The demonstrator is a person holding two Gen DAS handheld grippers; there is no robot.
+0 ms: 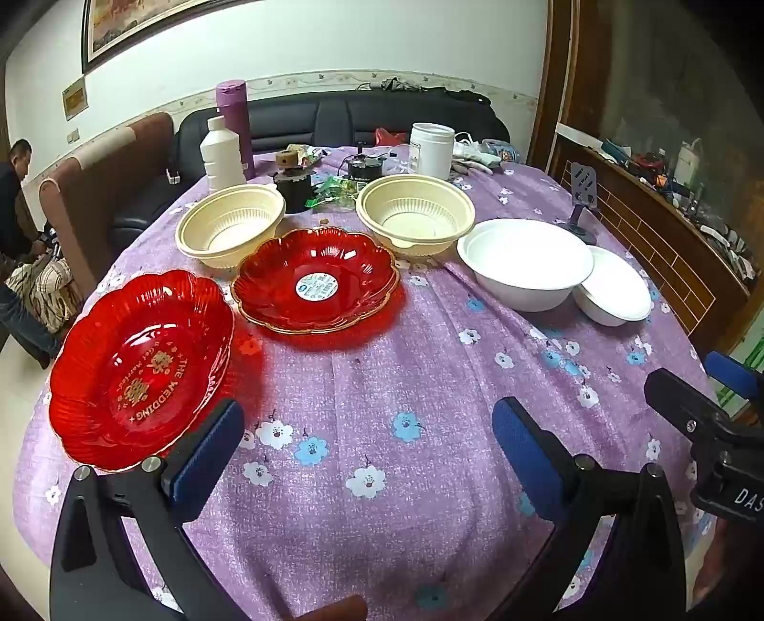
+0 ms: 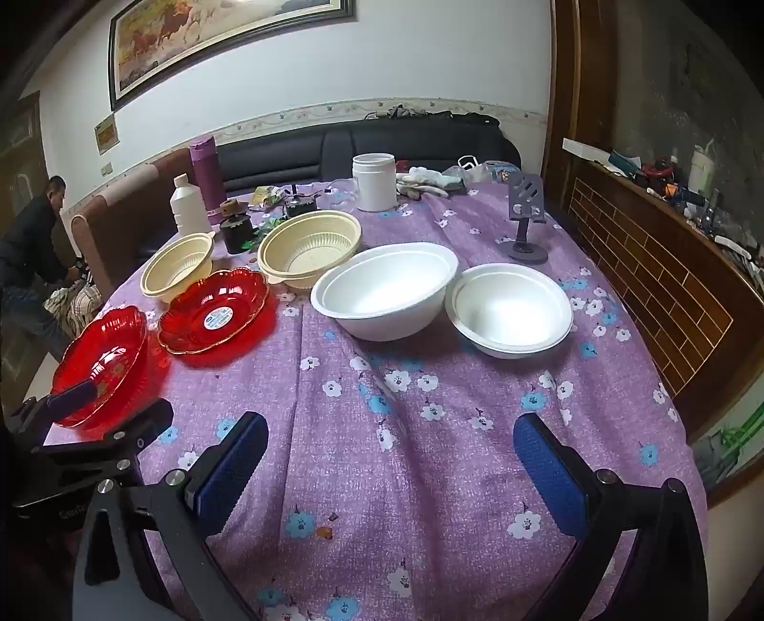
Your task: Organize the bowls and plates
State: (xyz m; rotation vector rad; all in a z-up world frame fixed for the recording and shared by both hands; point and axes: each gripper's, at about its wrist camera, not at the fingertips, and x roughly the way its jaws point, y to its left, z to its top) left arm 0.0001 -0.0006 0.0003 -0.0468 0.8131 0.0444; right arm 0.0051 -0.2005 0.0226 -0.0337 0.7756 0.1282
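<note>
Purple floral tablecloth (image 1: 382,382) covers the round table, wrinkled, with white and blue flower prints. Nearest, left gripper (image 1: 367,430) and right gripper (image 2: 389,458) hang over bare cloth, blue-padded jaws spread wide, nothing between them.

Near left: red translucent scalloped plastic plate (image 1: 143,368), gold lettering reads "THE WEDDING" plus smaller script, too small to read. Just beyond it, a second red scalloped plate with gold rim (image 1: 315,282), round white-blue sticker at its centre, print unreadable. The two red plates sit just beside each other; can't tell if the rims touch.

Right of centre: large white foam bowl (image 2: 382,291) and smaller white foam bowl (image 2: 511,310), rims touching or nearly so. Behind the red plates, two cream ribbed plastic bowls, left one (image 1: 231,224) and right one (image 1: 415,215), well apart.

Far clutter: white plastic bottle (image 1: 220,153), purple flask (image 1: 234,119), white cylindrical jar (image 1: 432,150), small black pots, green wrappers, grey phone stand (image 2: 525,215).

Room: black leather sofa (image 2: 382,143) behind the table, brown chair far left, framed horse painting (image 2: 215,38) on the white wall, wooden sideboard at right loaded with tools. A person bends down at far left.

The left view shows the right gripper's body at its right edge with letters "DAS". The right view shows the painting's horses and the left gripper's finger over the near red plate.
</note>
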